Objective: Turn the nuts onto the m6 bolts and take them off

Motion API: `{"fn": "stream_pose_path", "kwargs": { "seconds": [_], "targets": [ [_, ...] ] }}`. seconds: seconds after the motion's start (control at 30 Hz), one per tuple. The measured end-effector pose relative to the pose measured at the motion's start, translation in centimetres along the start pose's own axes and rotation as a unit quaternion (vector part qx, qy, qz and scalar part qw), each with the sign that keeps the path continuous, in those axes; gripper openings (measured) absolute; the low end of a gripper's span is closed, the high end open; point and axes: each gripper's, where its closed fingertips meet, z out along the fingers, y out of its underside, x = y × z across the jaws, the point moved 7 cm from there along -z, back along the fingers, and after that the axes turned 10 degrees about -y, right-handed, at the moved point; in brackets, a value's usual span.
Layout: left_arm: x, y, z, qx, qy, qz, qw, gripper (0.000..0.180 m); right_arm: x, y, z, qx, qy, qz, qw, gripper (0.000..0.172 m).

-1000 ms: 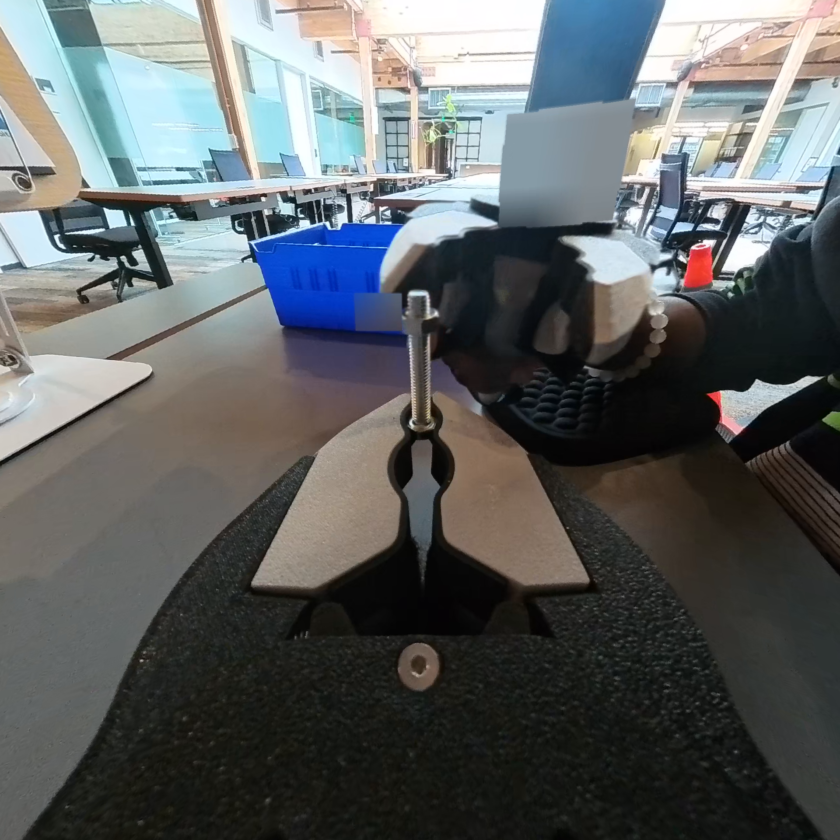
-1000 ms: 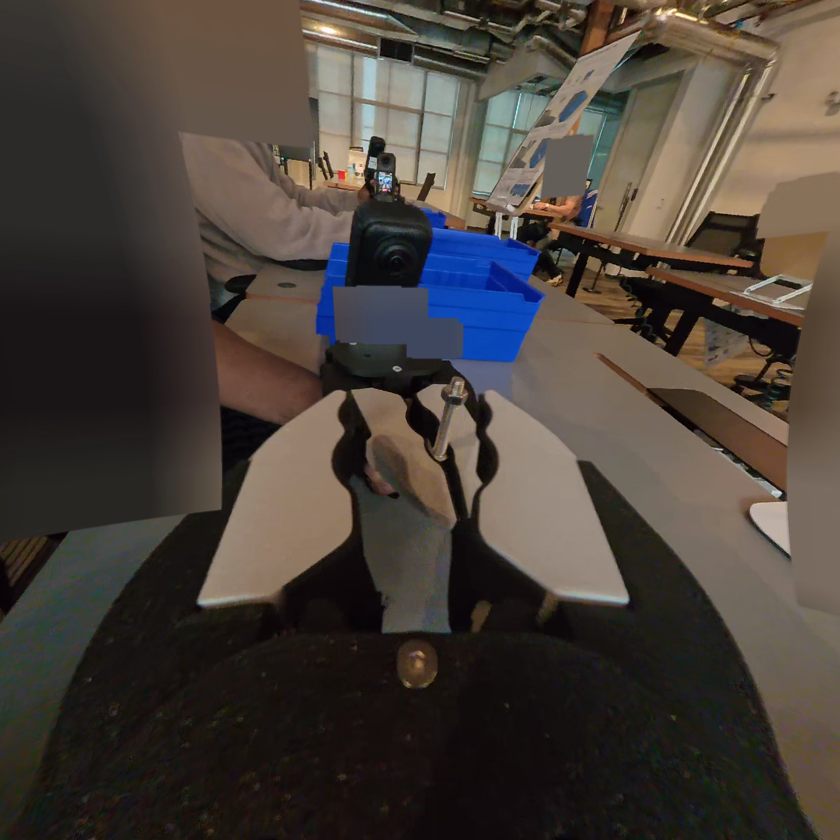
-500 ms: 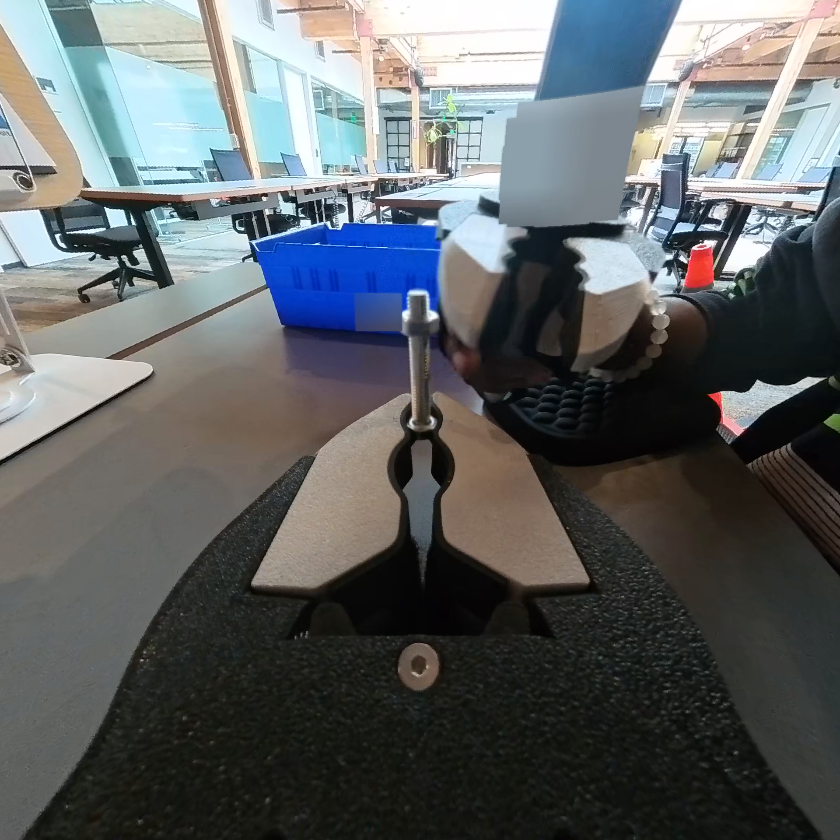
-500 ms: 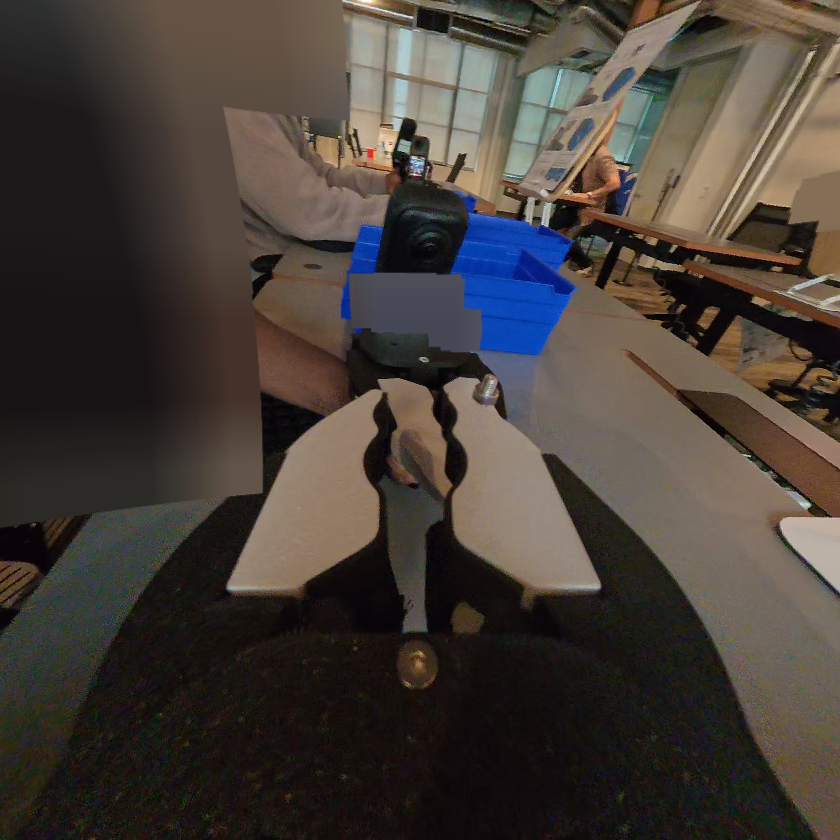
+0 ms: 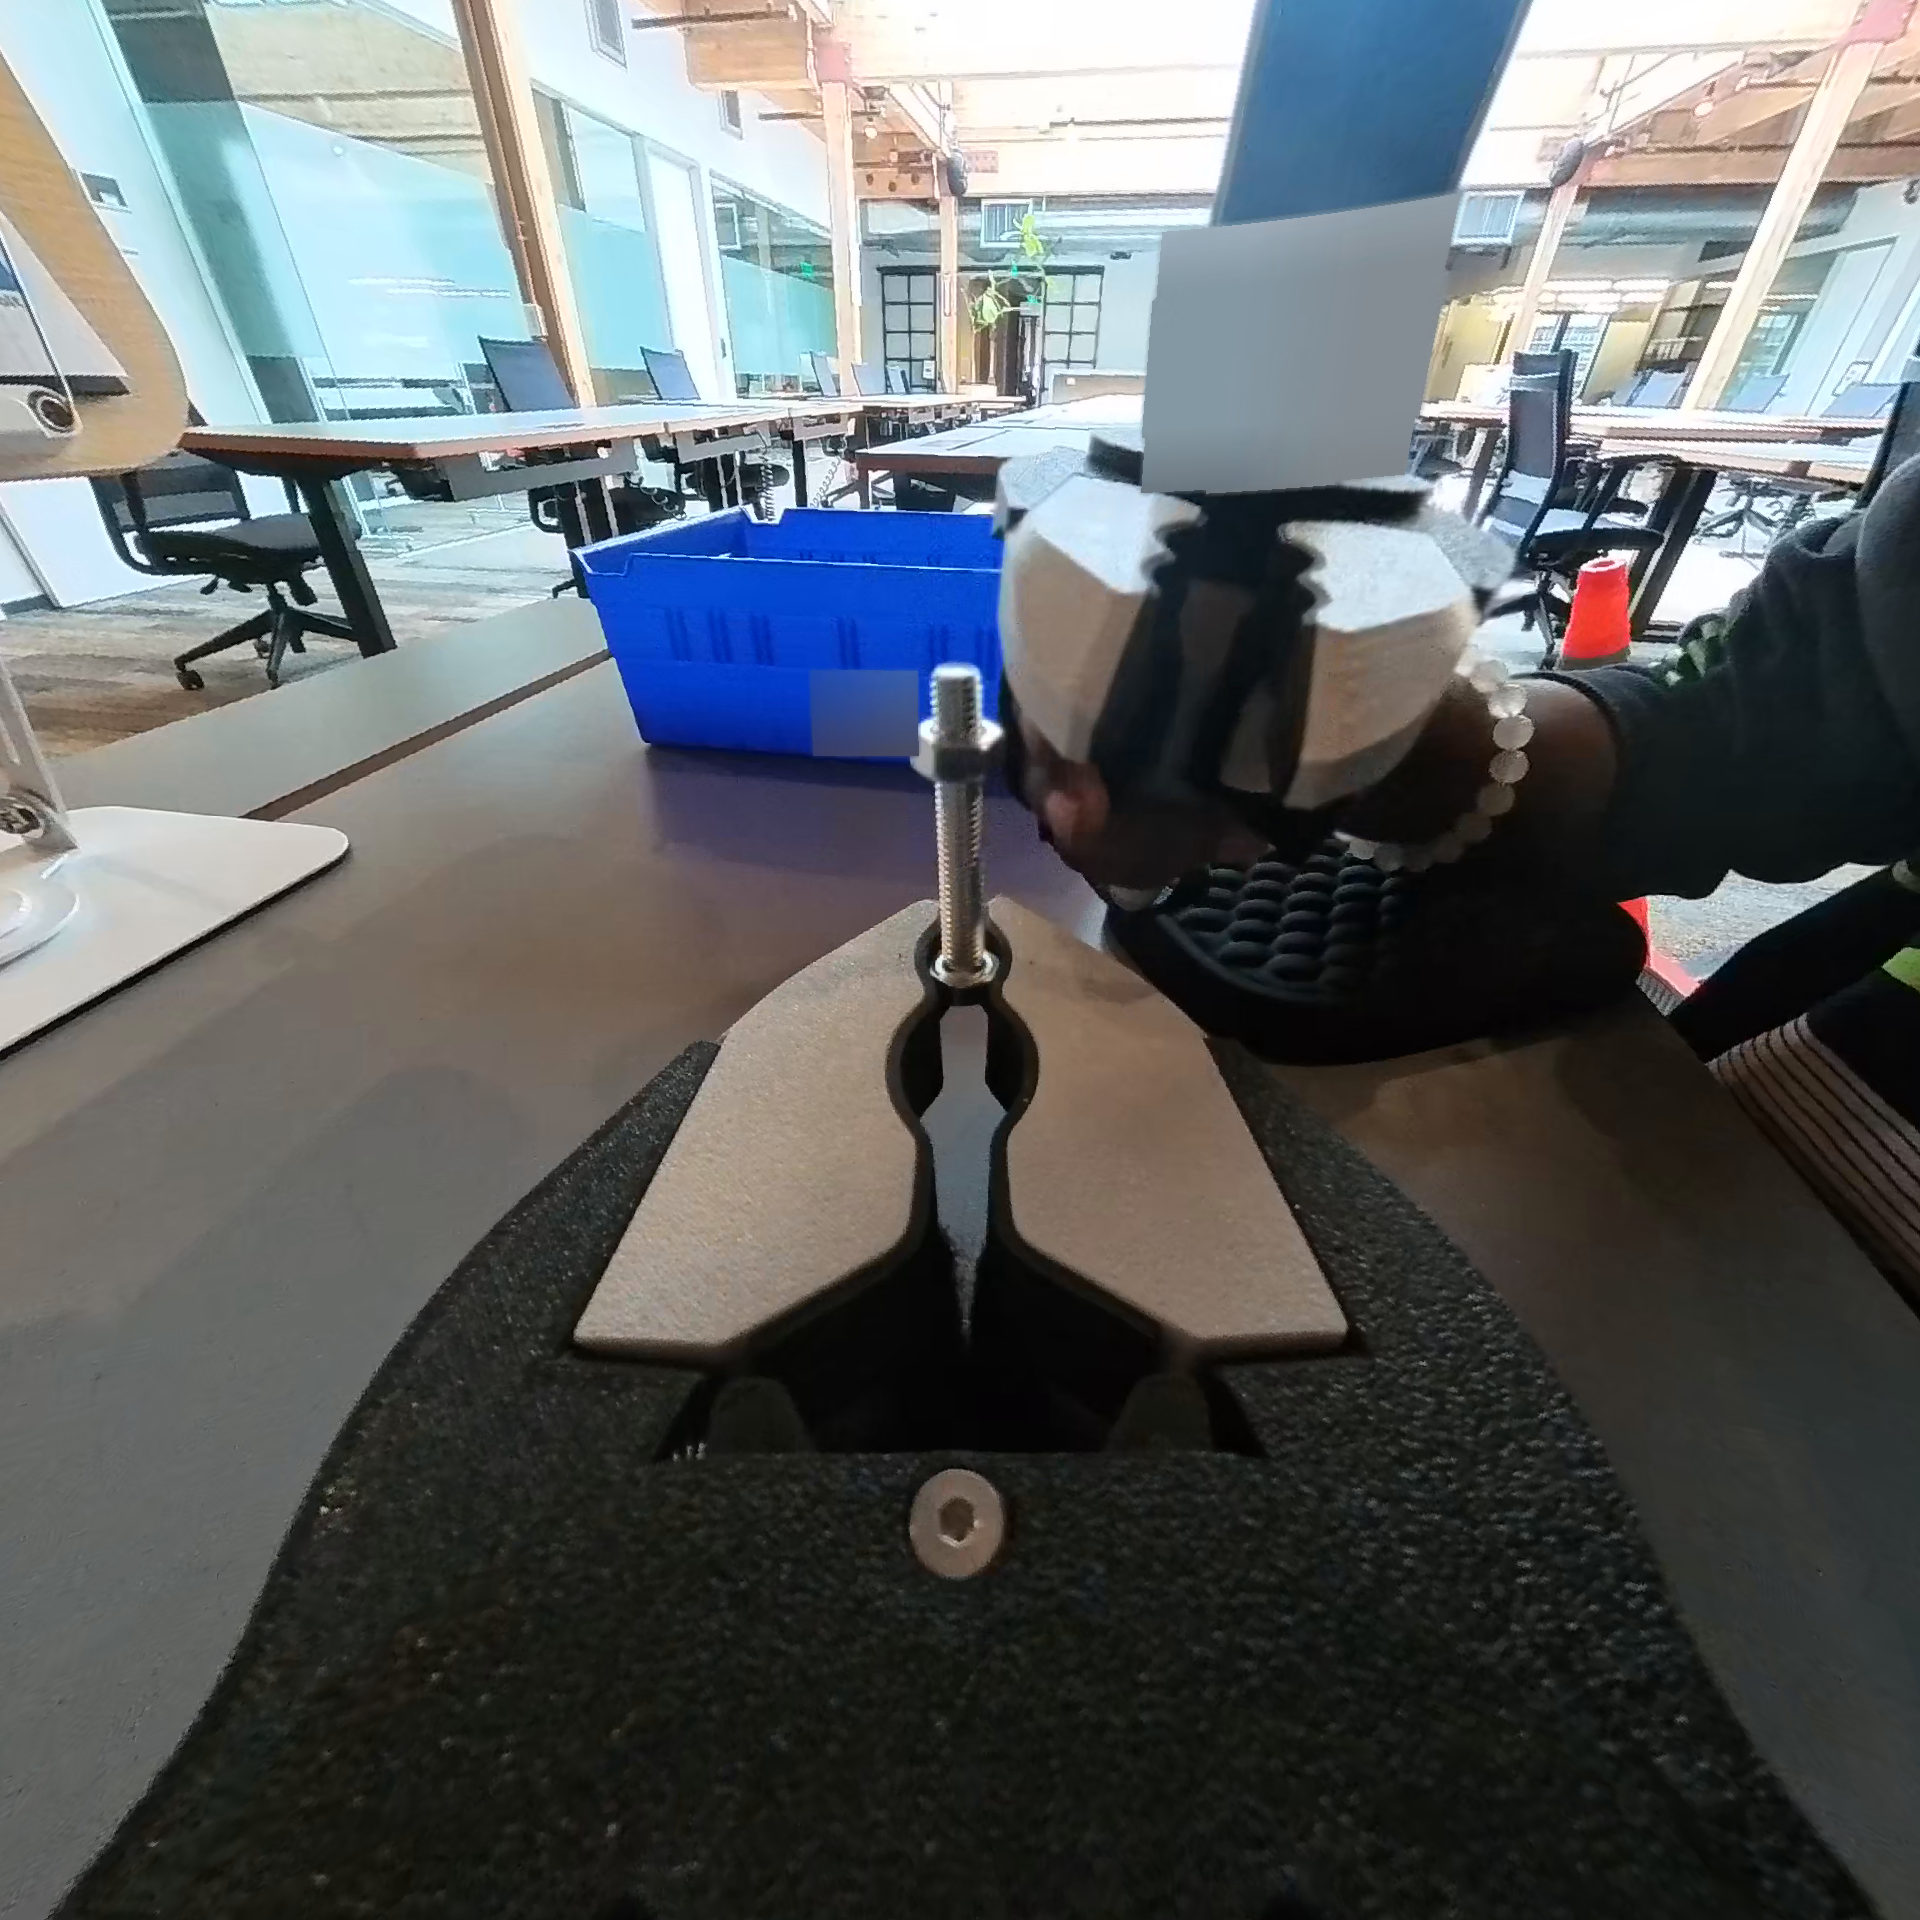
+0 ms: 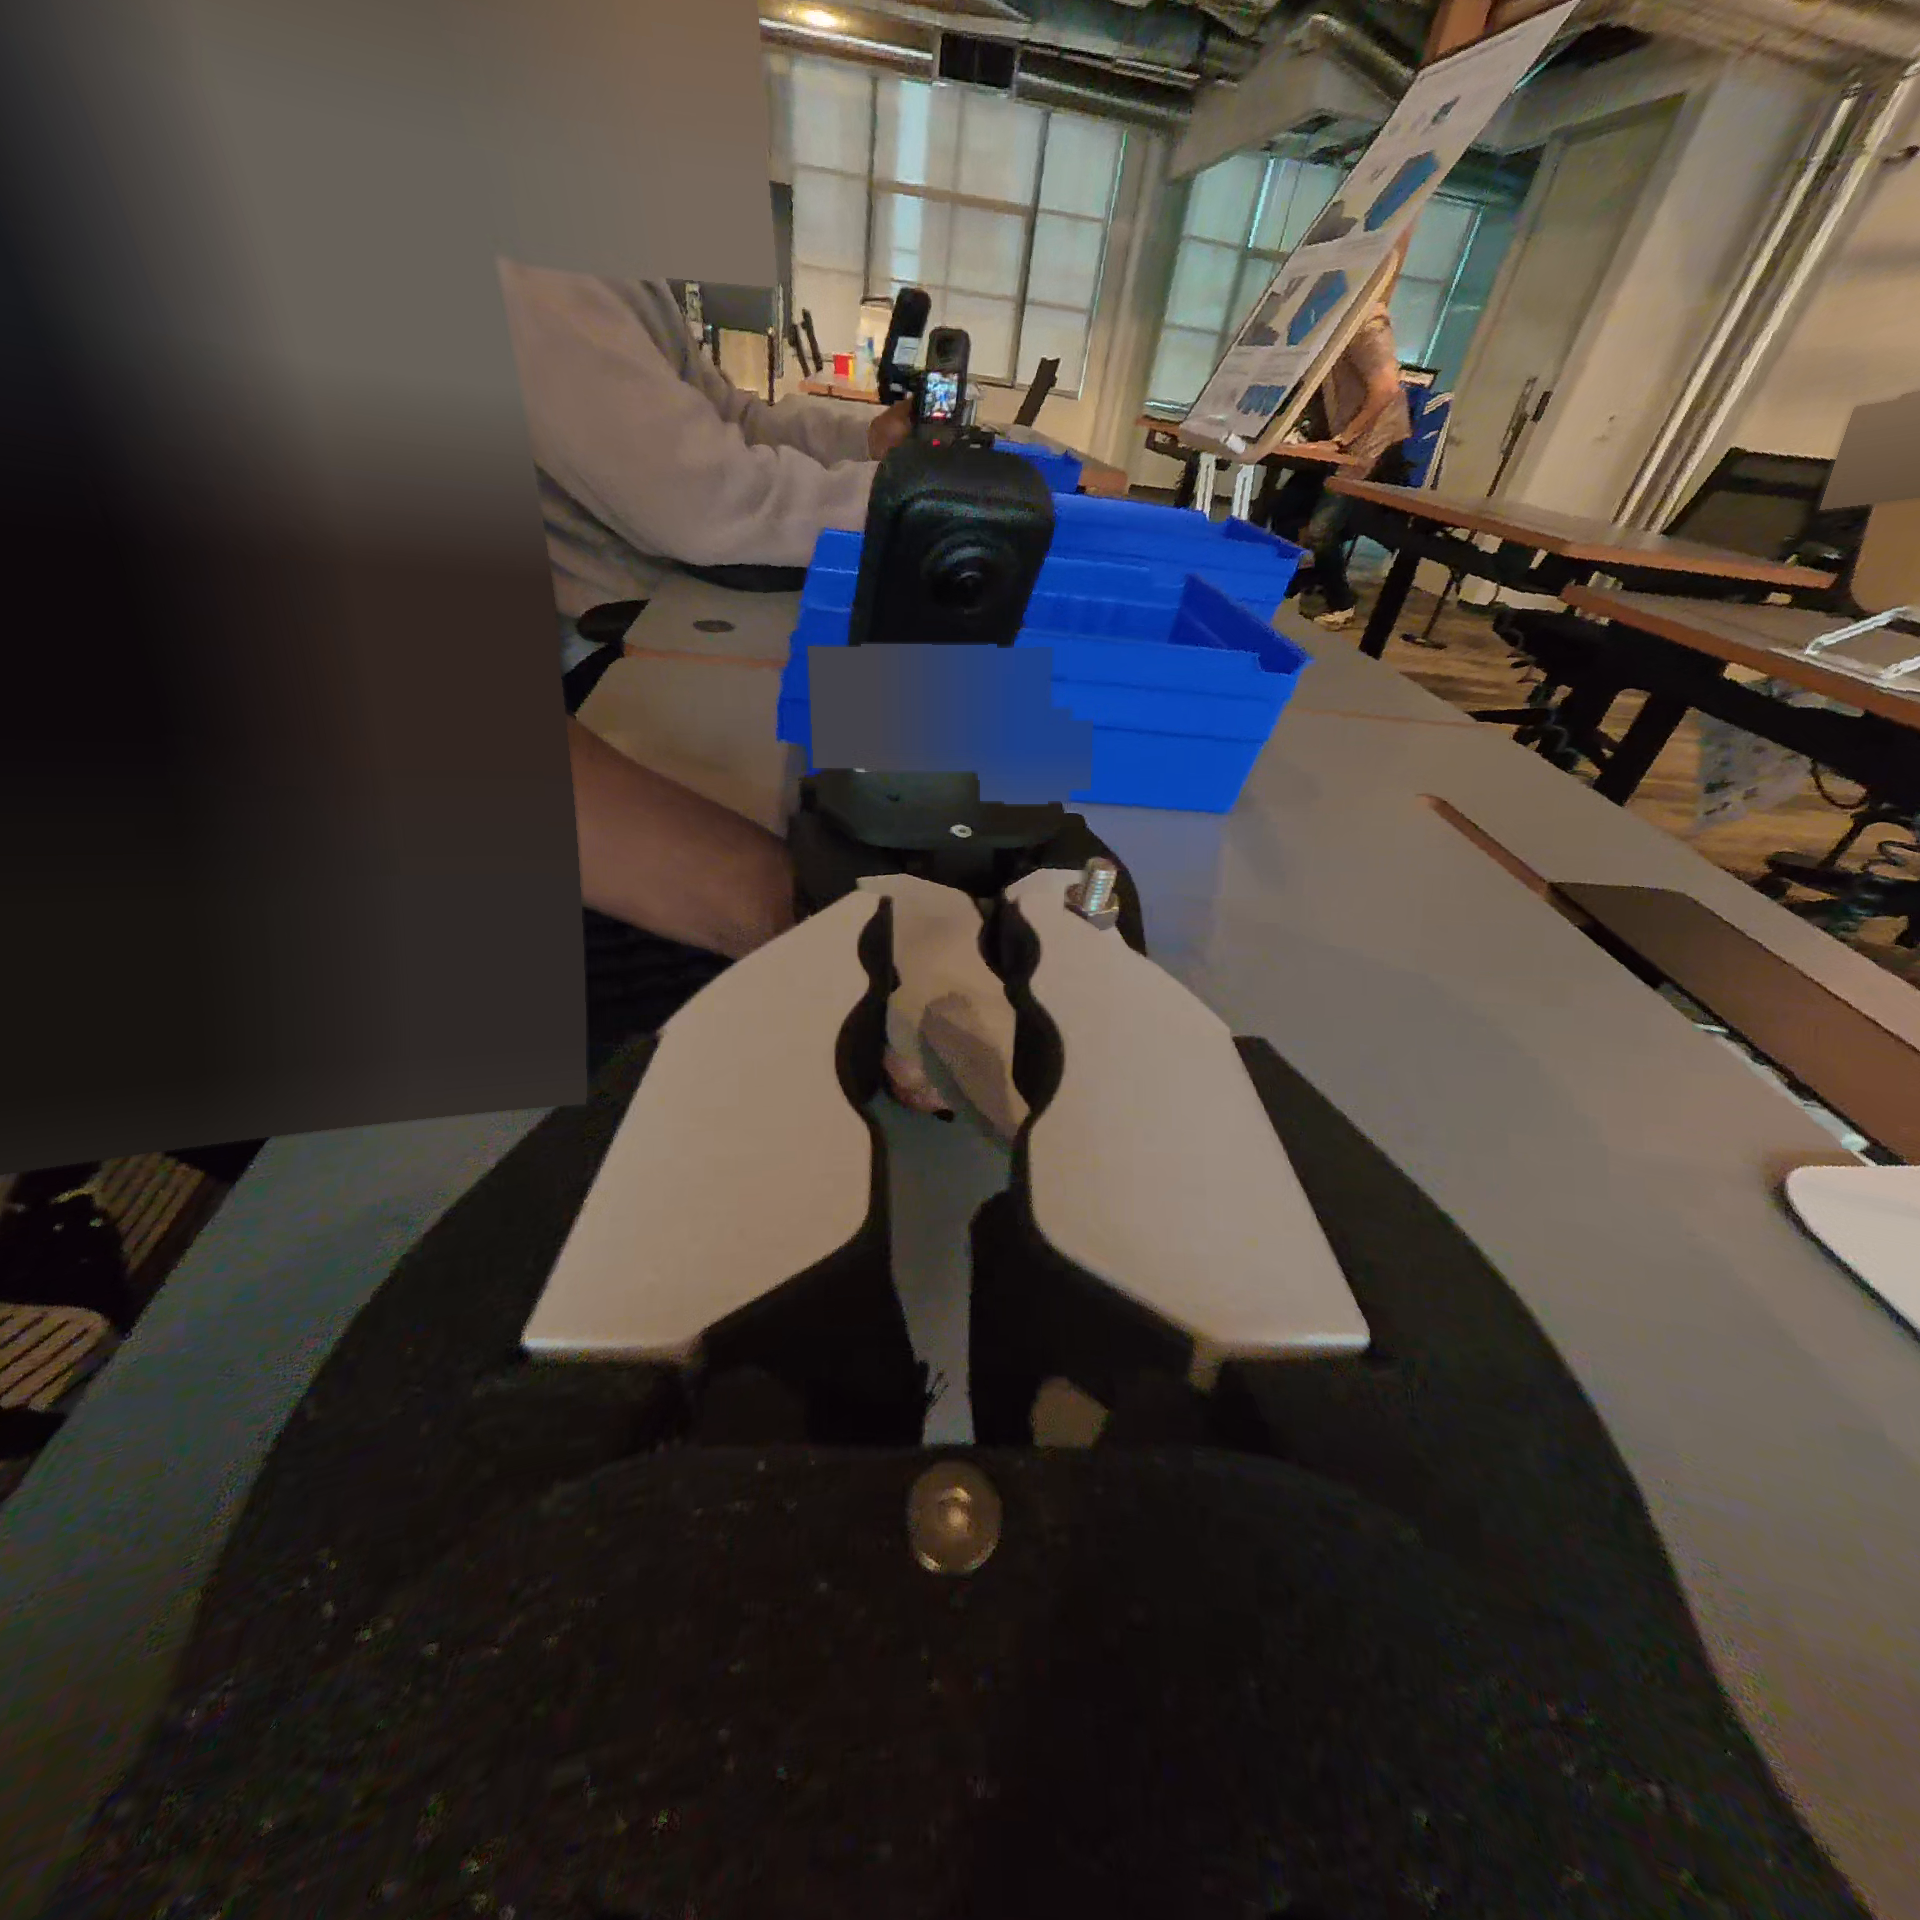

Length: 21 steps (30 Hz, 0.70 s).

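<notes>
In the left wrist view my left gripper (image 5: 961, 940) is shut on the lower end of a silver bolt (image 5: 958, 831) and holds it upright above the dark table (image 5: 416, 987). A silver nut (image 5: 958, 743) sits on the thread near the bolt's top. My right gripper (image 5: 1210, 675) hangs just right of the nut with its fingers apart and nothing between them. In the right wrist view my right gripper (image 6: 940, 935) is open. The bolt's top with the nut (image 6: 1093, 902) shows beyond its right finger (image 6: 1122, 1060), outside the gap. The left gripper (image 6: 935, 831) faces it.
A blue bin (image 5: 790, 644) stands behind the bolt on the table; it also shows in the right wrist view (image 6: 1174, 727). A black bumpy mat (image 5: 1351, 935) lies at the right. A white stand base (image 5: 156, 883) is at the left. A person in a light top (image 6: 644, 447) sits nearby. The left gripper's tips are roughly 6 cm from the right gripper's.
My right gripper's jaws, wide around the bolt's top a second ago, have narrowed, and it has shifted sideways off the bolt. The nut stays on the thread. The left gripper has not moved.
</notes>
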Motion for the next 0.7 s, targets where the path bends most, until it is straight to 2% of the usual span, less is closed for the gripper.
{"fn": "stream_pose_path", "kwargs": {
  "seconds": [0.03, 0.17, 0.2, 0.23, 0.27, 0.3, 0.33, 0.43, 0.53, 0.6, 0.63, 0.7],
  "targets": [
    [0.01, 0.0, 0.0, 0.0, 0.0, 0.001, 1.0, 0.003, 0.21, 0.04, -0.1, 0.003, 0.01, 0.0, 1.0, 0.022],
    [0.03, 0.01, 0.01, -0.001, 0.001, 0.001, 1.0, 0.003, 0.77, 0.31, 0.11, 0.011, 0.037, 0.0, 0.999, 0.061],
    [0.02, 0.01, 0.01, -0.001, 0.001, 0.001, 1.0, 0.003, 0.65, 0.38, 0.29, 0.007, 0.03, 0.0, 1.0, 0.062],
    [0.02, 0.01, 0.02, -0.001, 0.001, 0.001, 1.0, 0.003, 0.47, 0.44, 0.41, 0.001, 0.023, -0.003, 1.0, 0.059],
    [0.02, 0.01, 0.01, -0.001, 0.0, 0.001, 1.0, 0.003, 0.27, 0.46, 0.42, -0.006, 0.016, -0.006, 1.0, 0.046],
    [0.01, 0.0, 0.01, 0.0, -0.001, 0.001, 1.0, 0.003, 0.04, 0.36, 0.3, -0.009, 0.007, -0.01, 1.0, 0.027],
    [-0.01, 0.0, 0.0, 0.0, -0.001, 0.0, 1.0, 0.003, -0.11, 0.21, 0.18, -0.007, -0.003, -0.005, 1.0, 0.017],
    [0.02, 0.01, 0.01, -0.001, 0.0, 0.001, 1.0, 0.003, 0.31, 0.07, -0.16, 0.005, 0.011, 0.006, 1.0, 0.018],
    [0.01, 0.01, 0.02, -0.001, 0.0, 0.001, 1.0, 0.003, 0.8, 0.26, -0.02, 0.013, 0.042, -0.004, 0.999, 0.051],
    [0.01, 0.01, 0.03, -0.001, 0.0, 0.0, 1.0, 0.003, 0.64, 0.47, 0.39, 0.001, 0.033, -0.006, 0.999, 0.059],
    [0.0, 0.01, 0.03, -0.001, 0.0, 0.0, 1.0, 0.003, 0.49, 0.52, 0.48, -0.004, 0.027, -0.009, 1.0, 0.054],
    [0.0, 0.0, 0.01, 0.0, -0.001, 0.0, 1.0, 0.003, 0.19, 0.37, 0.27, -0.01, 0.02, -0.015, 1.0, 0.024]
  ]
}}
